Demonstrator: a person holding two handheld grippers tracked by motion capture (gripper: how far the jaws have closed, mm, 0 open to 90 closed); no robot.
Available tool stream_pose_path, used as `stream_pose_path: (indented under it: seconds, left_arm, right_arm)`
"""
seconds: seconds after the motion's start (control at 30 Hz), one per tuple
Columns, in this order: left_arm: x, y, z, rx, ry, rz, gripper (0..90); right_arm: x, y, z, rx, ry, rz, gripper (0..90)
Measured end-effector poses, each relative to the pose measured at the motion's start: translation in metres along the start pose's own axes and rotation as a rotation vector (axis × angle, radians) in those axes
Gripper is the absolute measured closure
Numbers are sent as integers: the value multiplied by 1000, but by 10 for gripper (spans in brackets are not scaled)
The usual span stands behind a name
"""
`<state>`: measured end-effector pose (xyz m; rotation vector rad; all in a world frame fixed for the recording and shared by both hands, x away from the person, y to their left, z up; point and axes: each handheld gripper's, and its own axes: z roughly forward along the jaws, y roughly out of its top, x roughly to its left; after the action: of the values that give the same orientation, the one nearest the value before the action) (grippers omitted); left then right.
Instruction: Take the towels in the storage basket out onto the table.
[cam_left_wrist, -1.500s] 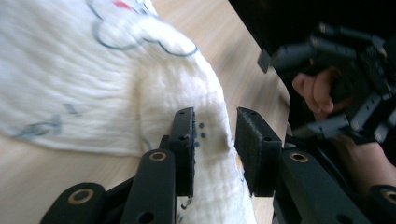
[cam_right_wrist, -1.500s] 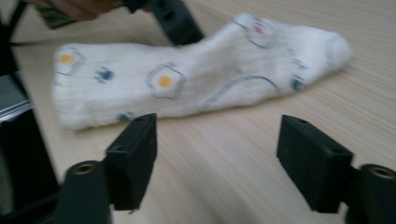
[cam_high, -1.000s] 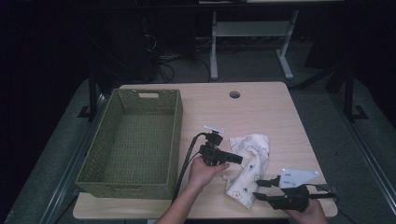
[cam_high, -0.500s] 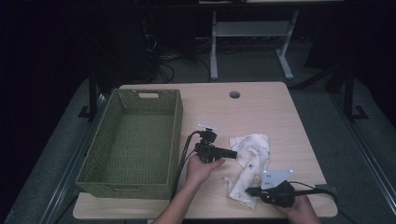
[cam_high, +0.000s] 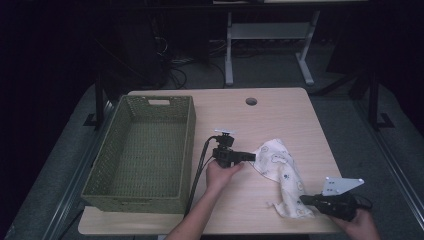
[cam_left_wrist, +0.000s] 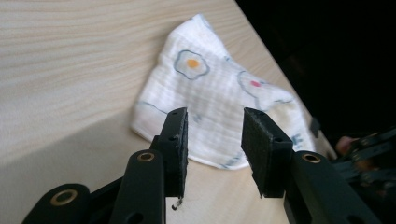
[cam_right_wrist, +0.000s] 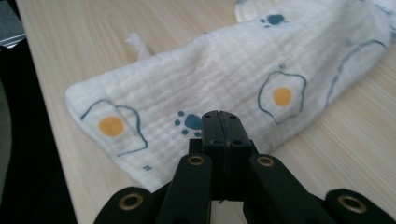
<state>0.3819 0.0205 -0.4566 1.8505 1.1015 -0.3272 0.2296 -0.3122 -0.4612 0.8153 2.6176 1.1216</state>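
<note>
right gripper (cam_high: 306, 199), lower right of high view, jaws pressed together at the near end of the white egg-print muslin cloth (cam_high: 280, 172). left gripper (cam_high: 250, 156), centre, part open, has just been opening, cloth edge just ahead, nothing between. woven green basket (cam_high: 115, 150) left on light wooden table (cam_high: 280, 115).

The left gripper (cam_high: 250, 156) lies level over the middle of the table, pointing to the right of the high view. The left hand (cam_high: 220, 173) grips it from below, and the forearm (cam_high: 192, 220) comes up from the bottom edge. Its jaws stand apart and have just been opening a little; nothing sits between the pads (cam_left_wrist: 180, 135).

The right gripper (cam_high: 306, 199) sits low at the near right corner, pointing left. The right hand (cam_high: 357, 227) holds its rear end. Its jaws are pressed together pad to pad in the right gripper view (cam_right_wrist: 219, 122), tips resting at the edge of the cloth (cam_right_wrist: 224, 79).
</note>
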Motion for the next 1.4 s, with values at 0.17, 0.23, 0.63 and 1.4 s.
stream_pose_path:
  seconds: [0.17,0.23,0.63,1.4]
  left_arm:
    - [2,3,10,12,49,40,605]
    - [1,3,12,18,66,77,605]
    - [5,-1,21,63,162,136,632]
    - [-10,-8,4,37,162,167,884]
  right_arm:
    - [-12,-8,-7,-5,-27,32,897]
    - [-17,-11,-8,-11,-35,39,897]
    - [-25,-15,-11,-38,-50,62,840]
    - [40,23,1,-45,70,-88,683]
